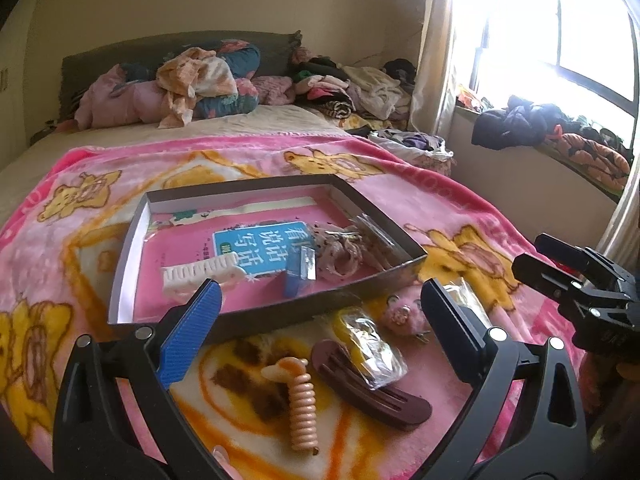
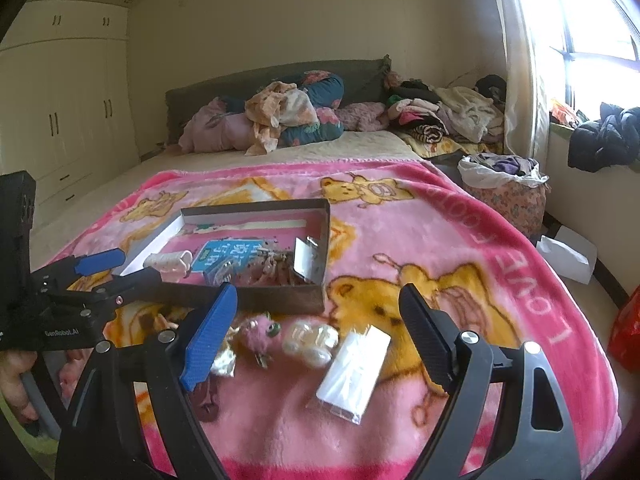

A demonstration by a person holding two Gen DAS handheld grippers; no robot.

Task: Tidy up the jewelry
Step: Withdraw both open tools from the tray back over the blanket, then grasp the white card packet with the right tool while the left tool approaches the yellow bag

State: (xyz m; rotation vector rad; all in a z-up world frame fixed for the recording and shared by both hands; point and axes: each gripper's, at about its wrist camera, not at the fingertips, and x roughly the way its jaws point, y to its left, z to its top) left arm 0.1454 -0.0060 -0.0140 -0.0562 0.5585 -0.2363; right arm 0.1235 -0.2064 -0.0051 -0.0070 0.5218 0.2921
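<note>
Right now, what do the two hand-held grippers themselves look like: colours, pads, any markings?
Both match. The left hand-held gripper and right hand-held gripper have black frames with cut-out triangular arms and silver round pivot bolts. Each carries one blue textured finger pad and one black ribbed pad. The right wrist view shows white "GenRobot.AI" lettering on the left unit's body. No cables or sleeves are visible.
</note>
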